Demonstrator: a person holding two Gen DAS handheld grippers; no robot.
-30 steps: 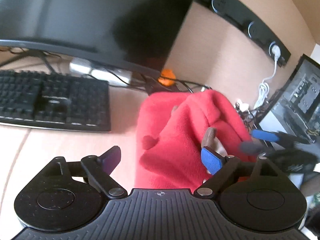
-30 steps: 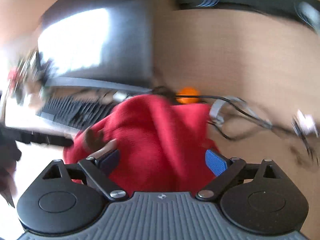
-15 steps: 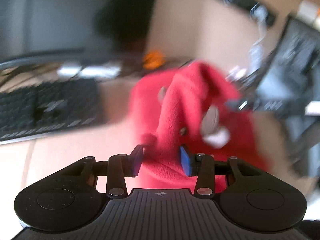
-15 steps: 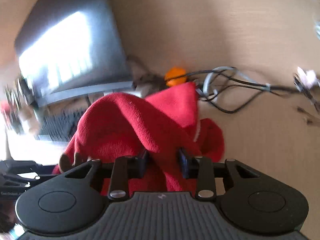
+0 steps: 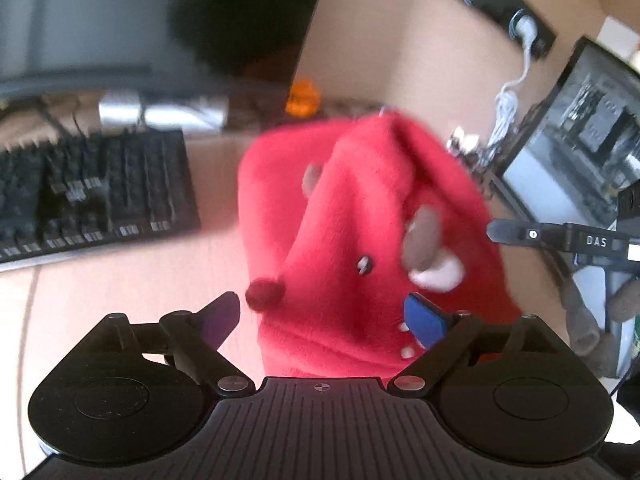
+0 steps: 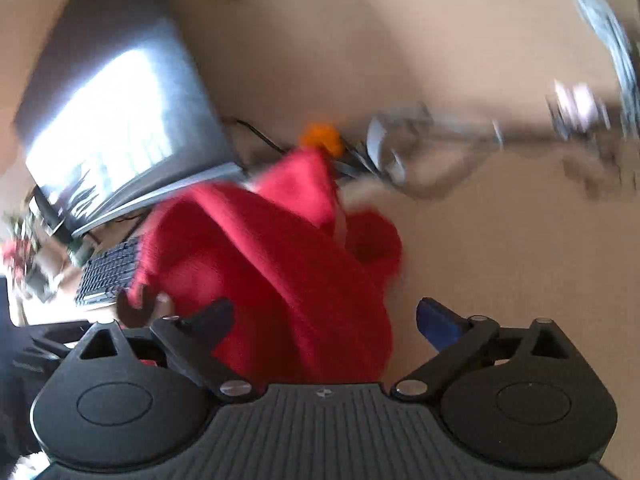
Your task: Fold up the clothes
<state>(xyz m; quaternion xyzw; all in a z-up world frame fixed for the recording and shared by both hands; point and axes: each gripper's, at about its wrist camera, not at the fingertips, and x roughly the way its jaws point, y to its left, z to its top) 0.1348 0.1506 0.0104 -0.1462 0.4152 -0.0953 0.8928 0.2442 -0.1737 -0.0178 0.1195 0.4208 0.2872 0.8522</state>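
Note:
A red fleece garment (image 5: 360, 208) with a reindeer face, a dark red nose and brown antlers lies bunched on the wooden desk (image 5: 120, 292). My left gripper (image 5: 322, 316) is open, and the garment's near edge lies between its spread fingers without being pinched. In the right wrist view the same garment (image 6: 280, 264) rises in a crumpled heap in front of my right gripper (image 6: 326, 320). That gripper is open too, with the cloth over its left finger and bare desk by the blue pad (image 6: 436, 322). Both views are blurred.
A black keyboard (image 5: 92, 192) and a dark monitor (image 5: 120, 20) stand left of the garment. An orange object (image 5: 303, 98) and tangled cables (image 6: 400, 148) lie behind it. An open computer case (image 5: 580, 128) is at the right. A black bar marked DAS (image 5: 560, 236) reaches in from the right.
Half a second ago both grippers were shut on folds of the red garment. Both have since opened and let the cloth go, and it sits lower and looser.

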